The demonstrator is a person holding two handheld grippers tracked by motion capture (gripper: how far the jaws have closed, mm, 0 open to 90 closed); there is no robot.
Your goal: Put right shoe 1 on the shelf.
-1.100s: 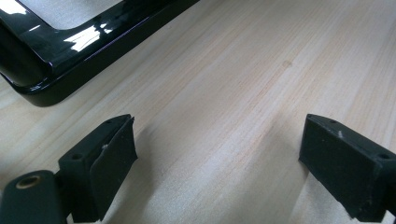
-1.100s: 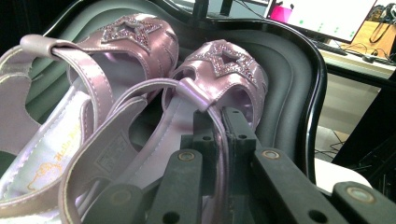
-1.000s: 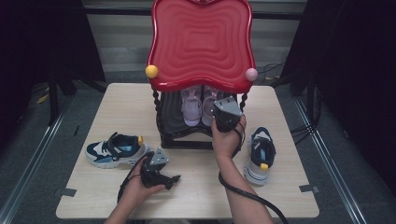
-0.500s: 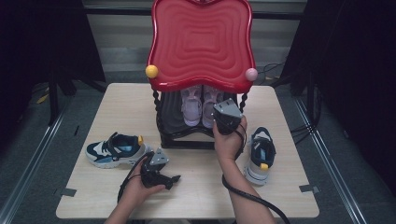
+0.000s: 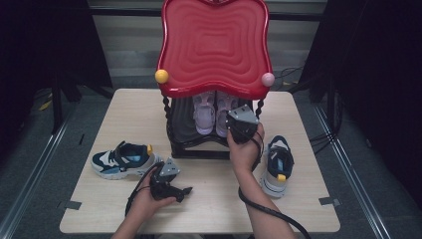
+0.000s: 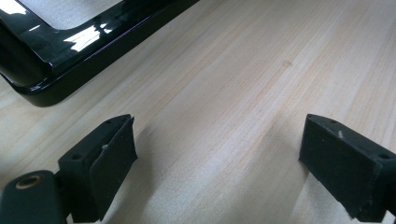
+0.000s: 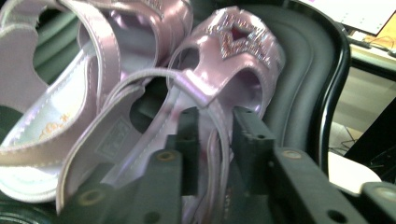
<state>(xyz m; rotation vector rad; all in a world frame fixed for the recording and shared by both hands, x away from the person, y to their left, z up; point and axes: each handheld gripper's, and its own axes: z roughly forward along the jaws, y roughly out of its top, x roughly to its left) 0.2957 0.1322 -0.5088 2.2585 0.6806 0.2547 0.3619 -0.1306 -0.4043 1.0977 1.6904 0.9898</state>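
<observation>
Currently right gripper jaws clamped on side strap of pink sandal, which sits on black rack shelf under red top. Left gripper jaws wide apart, low over bare table, holding nothing.

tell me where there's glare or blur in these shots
Left gripper view: bright glare streaks on the glossy black rack base, the near jaws soft. Right gripper view: the shiny pink strap sandal gleams, jaws clamping its strap blurred. High view: evenly lit, sheen on the red wavy rack top.
</observation>
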